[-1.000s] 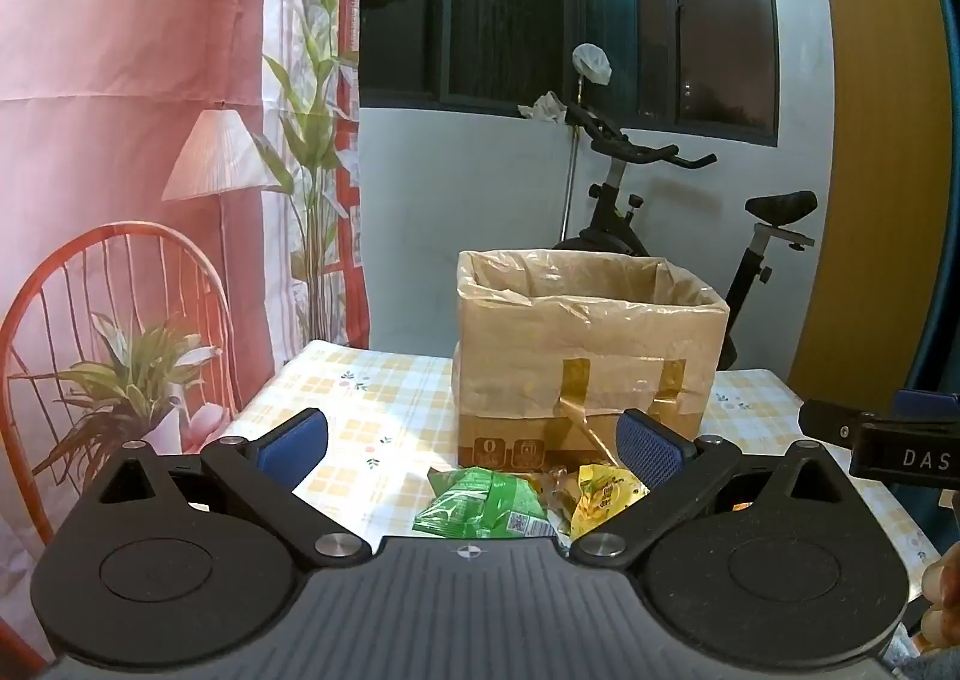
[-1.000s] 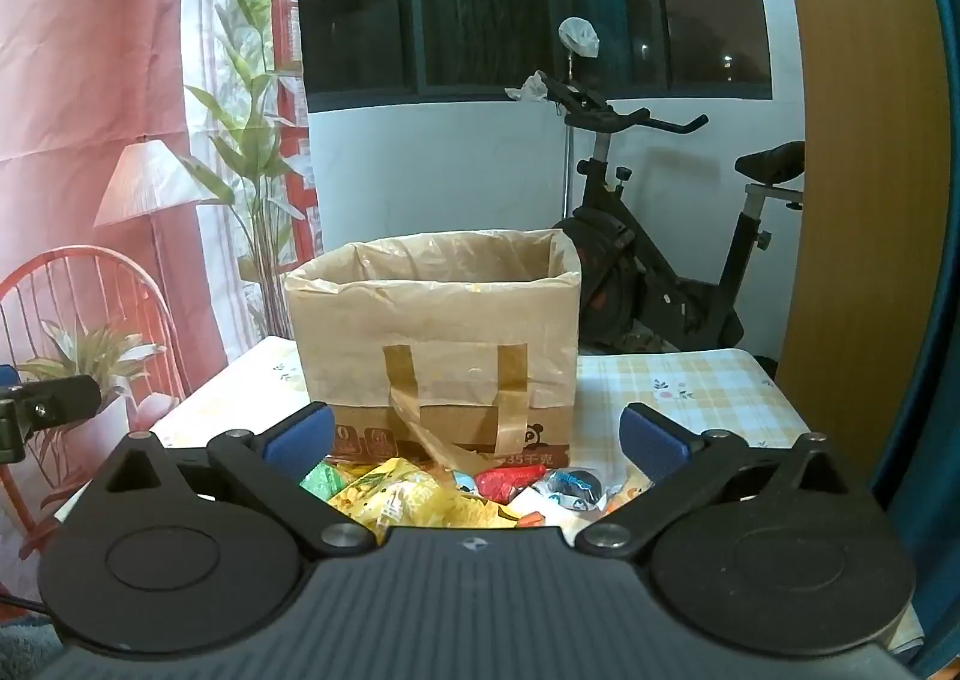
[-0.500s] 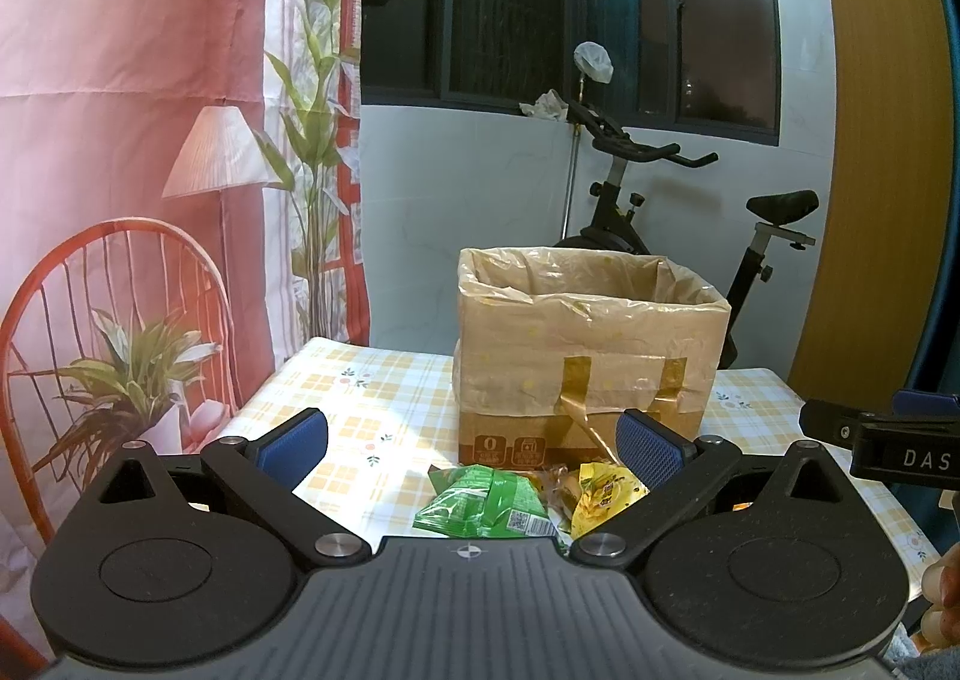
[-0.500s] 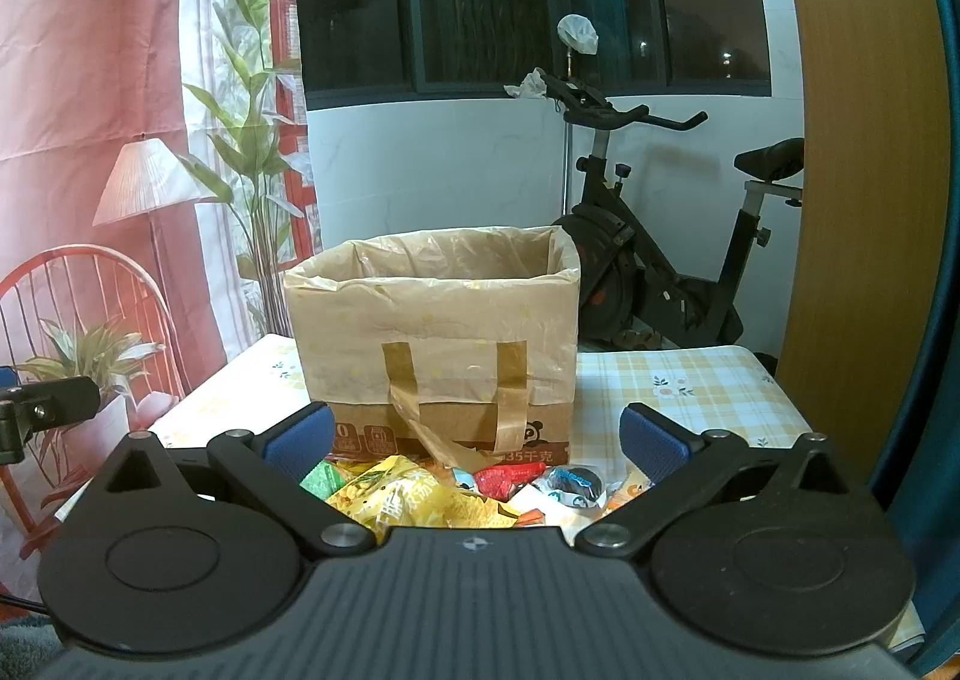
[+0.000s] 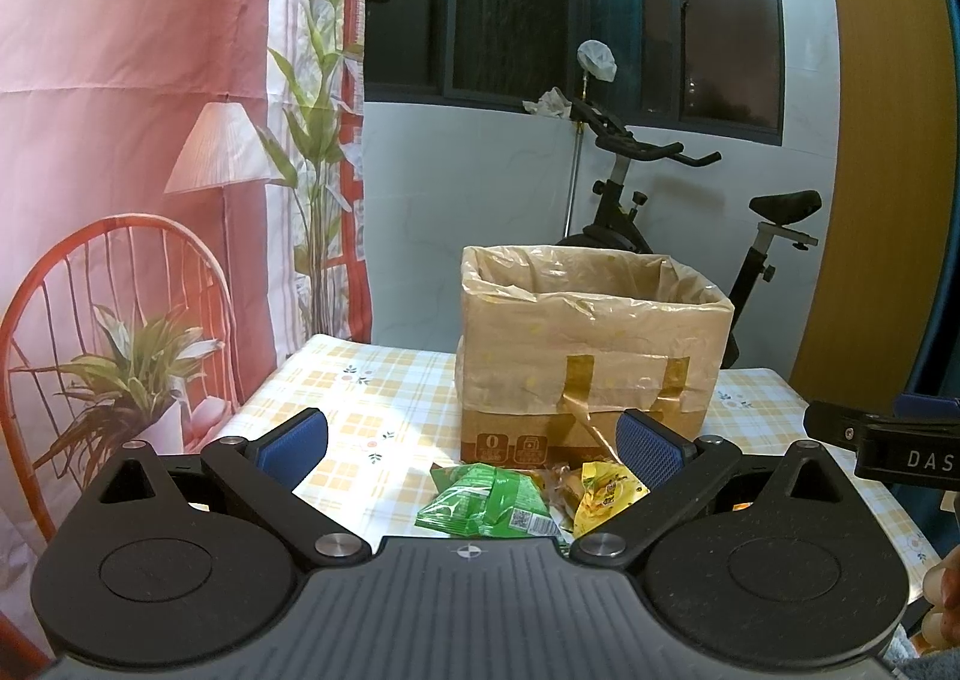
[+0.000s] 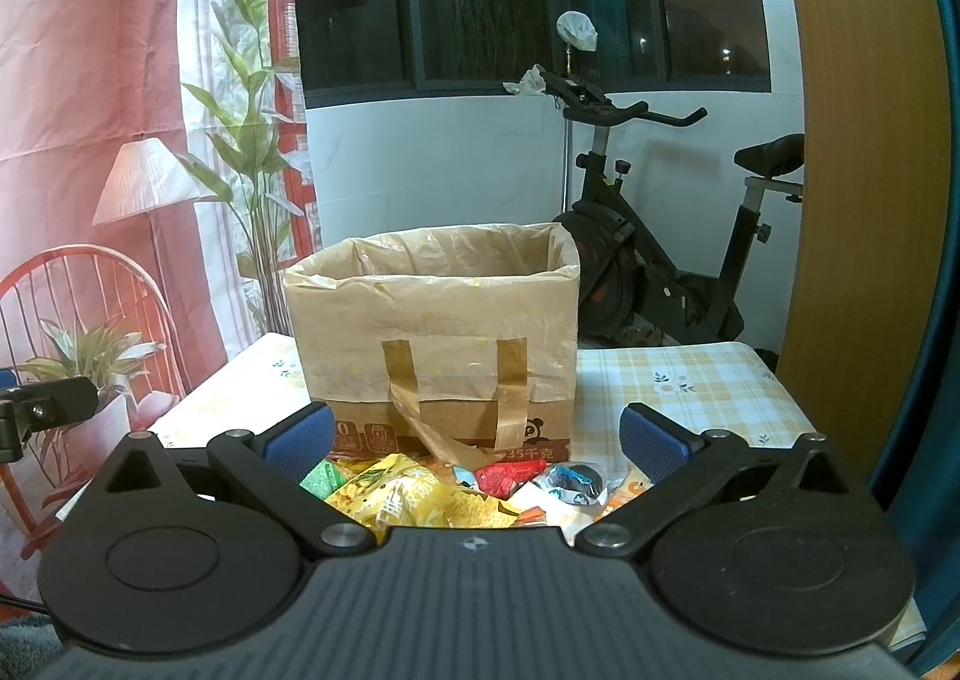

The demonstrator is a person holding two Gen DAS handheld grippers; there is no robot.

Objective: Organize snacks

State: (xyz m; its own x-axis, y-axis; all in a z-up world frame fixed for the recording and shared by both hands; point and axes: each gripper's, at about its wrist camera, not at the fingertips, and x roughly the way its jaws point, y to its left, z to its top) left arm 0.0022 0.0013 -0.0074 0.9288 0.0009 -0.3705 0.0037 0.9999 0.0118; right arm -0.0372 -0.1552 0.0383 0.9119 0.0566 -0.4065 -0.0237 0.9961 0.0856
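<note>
A cardboard box [image 5: 591,356] lined with a clear plastic bag stands on the checked table [image 5: 372,398]; it also fills the middle of the right wrist view, box [image 6: 438,344]. Snack packets lie in front of it: a green packet [image 5: 489,509] and a yellow packet [image 5: 603,494] in the left wrist view, a large yellow packet [image 6: 414,500], a red packet [image 6: 507,473] and a small dark-and-white packet [image 6: 570,482] in the right wrist view. My left gripper [image 5: 471,440] is open above the packets, holding nothing. My right gripper [image 6: 477,437] is open too, with nothing between its fingers.
An exercise bike [image 6: 648,272] stands behind the table by a dark window. A printed pink backdrop [image 5: 120,140] with a chair, lamp and plant covers the left wall. A wooden panel [image 6: 858,170] rises at the right. The other gripper [image 5: 882,440] shows at the right edge.
</note>
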